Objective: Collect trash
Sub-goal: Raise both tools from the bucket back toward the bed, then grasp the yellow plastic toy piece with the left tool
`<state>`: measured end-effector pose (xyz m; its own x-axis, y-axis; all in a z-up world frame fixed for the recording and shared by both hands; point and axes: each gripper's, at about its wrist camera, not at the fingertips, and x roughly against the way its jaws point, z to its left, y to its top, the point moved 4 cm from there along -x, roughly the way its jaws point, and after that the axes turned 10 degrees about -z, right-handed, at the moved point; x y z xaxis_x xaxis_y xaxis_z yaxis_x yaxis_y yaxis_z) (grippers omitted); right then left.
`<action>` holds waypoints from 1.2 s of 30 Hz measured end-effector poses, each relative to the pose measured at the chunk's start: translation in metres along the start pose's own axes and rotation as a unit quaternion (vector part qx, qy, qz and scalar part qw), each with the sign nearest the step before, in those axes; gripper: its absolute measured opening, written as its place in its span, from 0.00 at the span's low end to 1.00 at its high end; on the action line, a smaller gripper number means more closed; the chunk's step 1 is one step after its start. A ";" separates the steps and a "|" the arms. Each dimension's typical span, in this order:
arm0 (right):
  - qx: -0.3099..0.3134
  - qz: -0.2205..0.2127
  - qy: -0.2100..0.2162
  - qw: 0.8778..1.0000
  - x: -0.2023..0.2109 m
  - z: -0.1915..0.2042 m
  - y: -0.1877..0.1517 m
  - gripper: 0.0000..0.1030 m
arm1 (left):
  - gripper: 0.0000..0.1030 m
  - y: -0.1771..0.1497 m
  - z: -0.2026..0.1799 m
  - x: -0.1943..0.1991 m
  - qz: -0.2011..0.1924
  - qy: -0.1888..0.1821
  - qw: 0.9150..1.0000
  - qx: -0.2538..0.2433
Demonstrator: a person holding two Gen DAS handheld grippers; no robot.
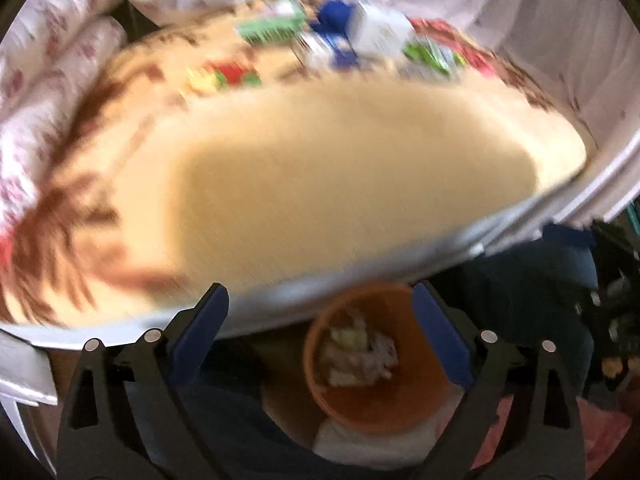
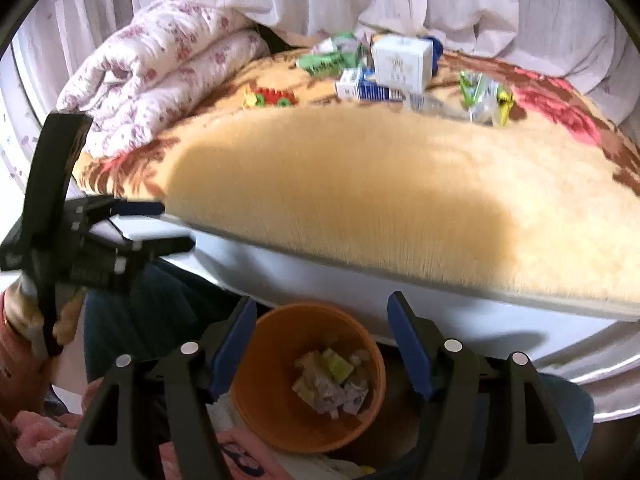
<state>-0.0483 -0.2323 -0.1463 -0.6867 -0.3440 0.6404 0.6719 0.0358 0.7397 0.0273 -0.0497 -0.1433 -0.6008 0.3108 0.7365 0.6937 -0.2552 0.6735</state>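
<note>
Both tools, left tool (image 1: 320,344) and right tool (image 2: 322,354), are hanging wide and empty over the bin (image 2: 308,376) (trash (image 2: 400,68) is lying ahead across the bed (image 2: 360,184)).

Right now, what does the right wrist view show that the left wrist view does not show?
Only the right wrist view shows the left gripper from outside, open and empty, and the folded floral quilt sharply. Only the left wrist view shows dark clutter at its right edge. Both show the orange bin with trash inside, the yellow blanket, the cartons at its far side, and open empty jaws.
</note>
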 end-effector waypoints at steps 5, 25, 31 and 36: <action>-0.001 -0.005 0.003 1.000 0.002 0.002 0.002 0.65 | 0.88 0.043 0.033 -0.008 -0.049 0.046 0.998 -0.007; -0.030 0.016 -0.014 0.999 -0.019 -0.014 0.004 0.65 | 0.88 0.131 0.121 -0.114 -0.020 0.010 0.998 -0.062; -0.031 0.018 -0.015 0.999 -0.024 -0.013 0.008 0.65 | 0.49 0.137 0.116 -0.132 0.007 -0.018 0.997 -0.079; -0.031 0.018 -0.016 0.999 -0.025 -0.012 0.010 0.65 | 0.49 0.133 0.111 -0.129 0.004 -0.019 0.995 -0.098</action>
<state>-0.0214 -0.2352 -0.1577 -0.6700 -0.3141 0.6727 0.7109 -0.0103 0.7032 0.2414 -0.0223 -0.1556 -0.5776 0.3404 0.7419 0.6062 -0.4298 0.6692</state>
